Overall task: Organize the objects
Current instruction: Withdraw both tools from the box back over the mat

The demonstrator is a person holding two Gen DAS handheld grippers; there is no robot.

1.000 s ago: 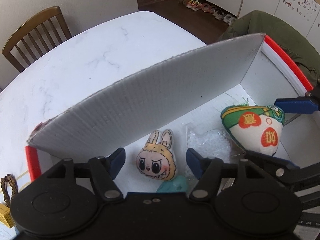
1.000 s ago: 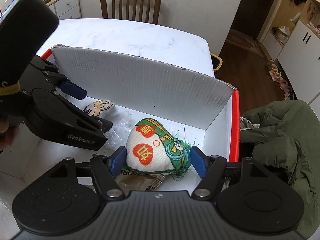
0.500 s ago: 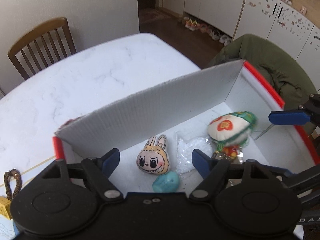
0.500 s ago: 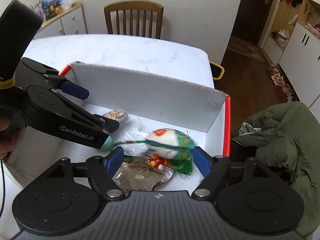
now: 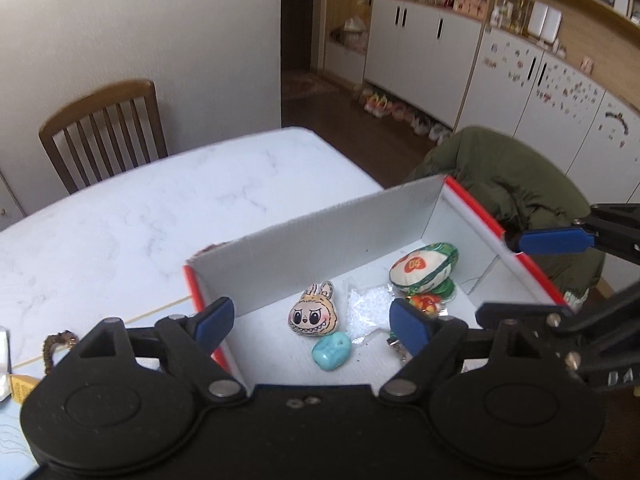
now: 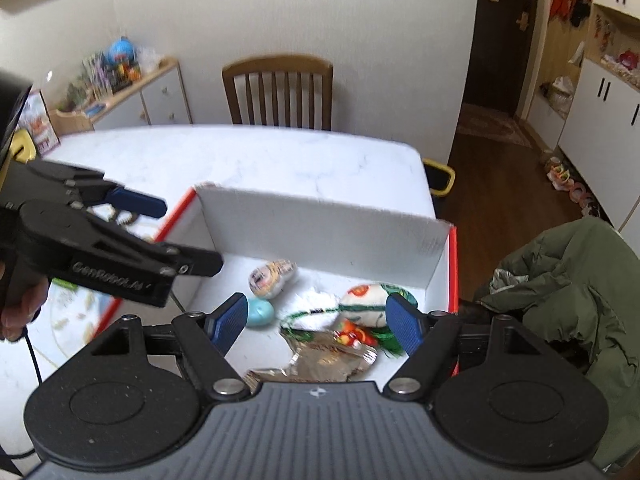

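Observation:
A white box with red edges (image 5: 320,240) (image 6: 316,224) sits on the marble table. Inside lie a bunny-face plush (image 5: 314,316) (image 6: 272,276), a turquoise stone (image 5: 331,353) (image 6: 260,312), a clear bag of white beads (image 5: 366,308), an embroidered white-and-green pouch (image 5: 424,268) (image 6: 372,300) and a foil wrapper (image 6: 320,360). My left gripper (image 5: 310,326) hovers open above the box's near-left part, holding nothing. My right gripper (image 6: 318,318) hangs open and empty above the pouch and wrapper.
A brown bead bracelet (image 5: 54,346) and a small yellow item (image 5: 20,386) lie on the table left of the box. A green jacket (image 5: 508,184) (image 6: 568,292) drapes over a seat right of it. A wooden chair (image 5: 104,132) (image 6: 280,92) stands at the far side.
Both grippers have risen and pulled back from the box. The right gripper let go of the embroidered pouch, which now lies on its side by the far wall.

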